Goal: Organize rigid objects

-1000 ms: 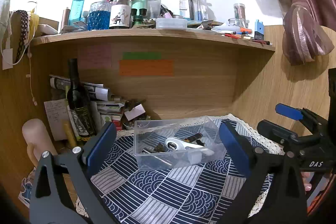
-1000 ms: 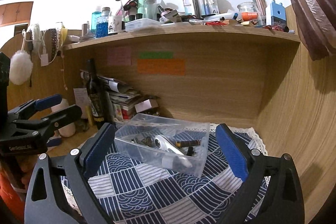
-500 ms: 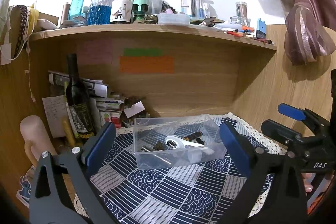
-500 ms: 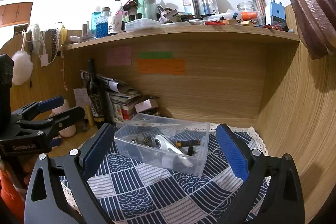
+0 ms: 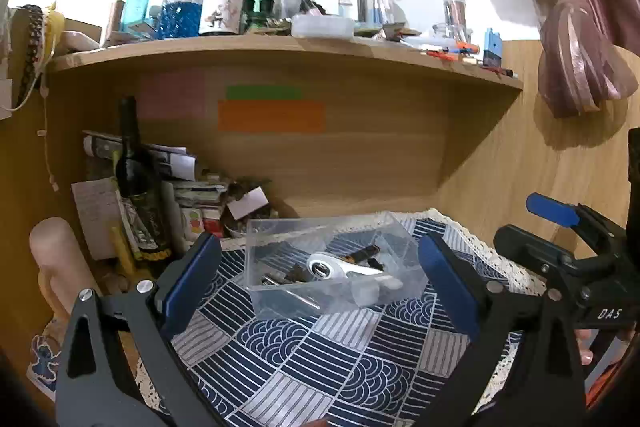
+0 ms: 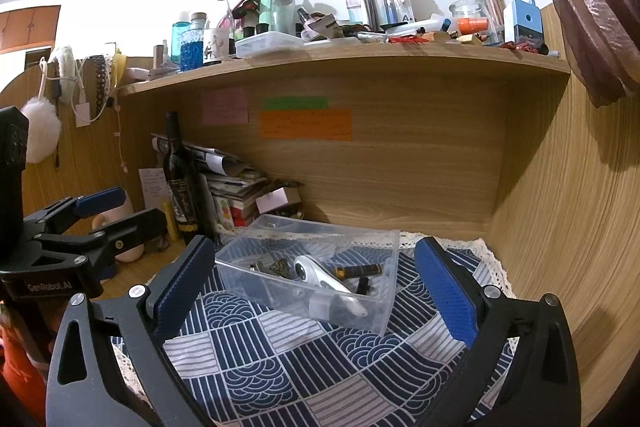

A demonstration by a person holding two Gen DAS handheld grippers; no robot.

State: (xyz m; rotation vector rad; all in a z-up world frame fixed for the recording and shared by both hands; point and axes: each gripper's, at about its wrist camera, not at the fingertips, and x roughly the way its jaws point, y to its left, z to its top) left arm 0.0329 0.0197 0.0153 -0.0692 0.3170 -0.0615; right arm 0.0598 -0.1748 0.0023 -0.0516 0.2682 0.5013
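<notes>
Presently we find both grippers empty, jaws wide: the left gripper (image 5: 320, 287) and right gripper (image 6: 316, 291) each frame the clear bin (image 6: 316, 279) on the patterned cloth (image 6: 280, 367), we judge to keep it squared ahead. The bin holds a white tool (image 6: 320, 279) and small dark parts. Only the right view shows the pompom (image 6: 40, 131).

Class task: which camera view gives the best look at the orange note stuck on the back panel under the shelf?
The right wrist view: the orange note is sharp enough there to show lines of handwriting. In the left wrist view the same note is a blurred plain orange strip with no writing visible.
</notes>
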